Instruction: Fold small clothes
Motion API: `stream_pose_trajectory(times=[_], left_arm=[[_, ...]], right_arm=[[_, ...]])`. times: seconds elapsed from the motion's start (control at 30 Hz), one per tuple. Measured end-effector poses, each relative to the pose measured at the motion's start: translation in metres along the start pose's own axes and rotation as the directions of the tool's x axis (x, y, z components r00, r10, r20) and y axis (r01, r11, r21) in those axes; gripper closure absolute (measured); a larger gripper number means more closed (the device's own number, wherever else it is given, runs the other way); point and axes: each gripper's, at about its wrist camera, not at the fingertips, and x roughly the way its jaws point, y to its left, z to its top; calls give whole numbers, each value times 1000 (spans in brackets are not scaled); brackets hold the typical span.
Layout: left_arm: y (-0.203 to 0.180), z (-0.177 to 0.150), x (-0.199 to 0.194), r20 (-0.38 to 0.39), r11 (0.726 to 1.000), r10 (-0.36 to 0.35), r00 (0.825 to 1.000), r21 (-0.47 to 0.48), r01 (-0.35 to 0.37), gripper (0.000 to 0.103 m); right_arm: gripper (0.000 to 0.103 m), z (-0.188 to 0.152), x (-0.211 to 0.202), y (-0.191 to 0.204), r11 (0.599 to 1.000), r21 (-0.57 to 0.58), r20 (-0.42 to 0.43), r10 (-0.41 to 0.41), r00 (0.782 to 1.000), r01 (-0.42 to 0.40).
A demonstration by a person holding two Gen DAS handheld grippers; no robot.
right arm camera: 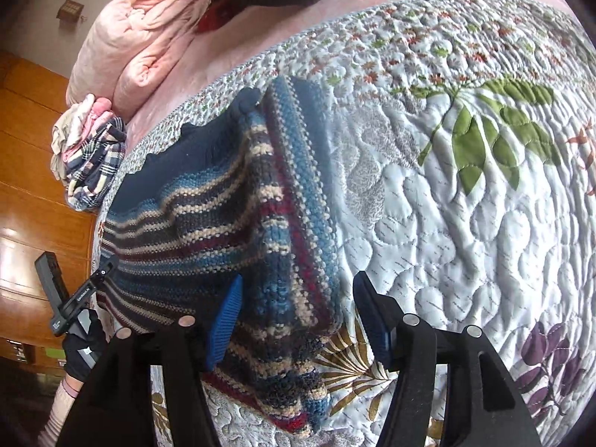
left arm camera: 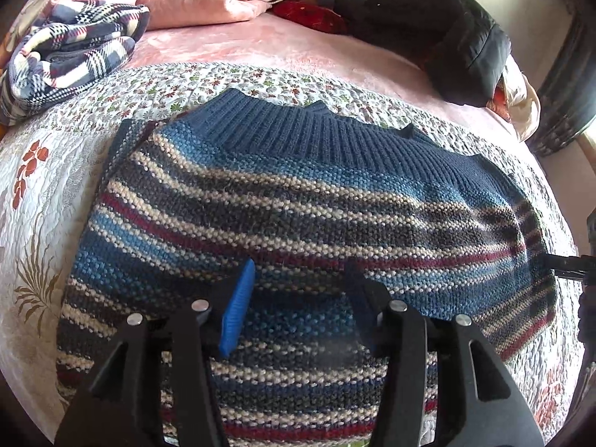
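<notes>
A striped knitted sweater [left arm camera: 298, 205] in blue, cream, grey and dark red lies flat on the floral quilt [left arm camera: 44, 186], its navy ribbed band [left arm camera: 309, 138] at the far edge. My left gripper [left arm camera: 301, 298] hovers open over the near part of the sweater, blue pads [left arm camera: 238, 309] wide apart. In the right wrist view the sweater [right arm camera: 193, 223] lies left of centre, with a sleeve [right arm camera: 301, 171] folded along its right side. My right gripper [right arm camera: 298, 316] is open, straddling that folded edge near its lower corner. The left gripper [right arm camera: 70, 298] and a gloved hand show at the left edge.
A plaid blanket [left arm camera: 70, 59] and folded pink blankets [left arm camera: 208, 0] lie at the far left of the bed. A black padded jacket [left arm camera: 447, 33] sits at the far right. A wooden wardrobe [right arm camera: 29, 149] stands beside the bed. Bare quilt [right arm camera: 465, 205] spreads right of the sweater.
</notes>
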Motion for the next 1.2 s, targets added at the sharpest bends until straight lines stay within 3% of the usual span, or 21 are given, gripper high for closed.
stream_pose_trajectory(times=[0.17, 0.27, 0.43, 0.6, 0.87, 1.0, 1.2], left_arm=[[2, -2, 4, -6, 1000, -6, 1000, 2, 6, 50], [3, -3, 5, -5, 1000, -7, 1000, 5, 7, 49], [6, -2, 6, -7, 1000, -22, 1000, -4, 22, 49], [5, -2, 7, -9, 1000, -22, 1000, 1, 22, 49], [7, -3, 11, 0, 1000, -28, 1000, -2, 28, 47], [9, -5, 13, 11, 999, -37, 999, -18, 37, 46], [11, -2, 5, -7, 998, -46, 999, -38, 45, 45]], right_arm=[[38, 0, 9, -7, 998, 39, 10, 47, 999, -47], [55, 0, 11, -2, 998, 22, 4, 67, 998, -67], [70, 0, 10, 7, 997, 5, 13, 74, 997, -74], [72, -1, 15, 10, 999, -16, 25, 39, 999, -38], [71, -4, 20, -2, 997, 36, 43, 73, 996, -75], [71, -8, 21, 1, 998, 22, 78, 50, 996, -52], [75, 0, 11, 12, 998, 61, 48, 20, 999, -22]])
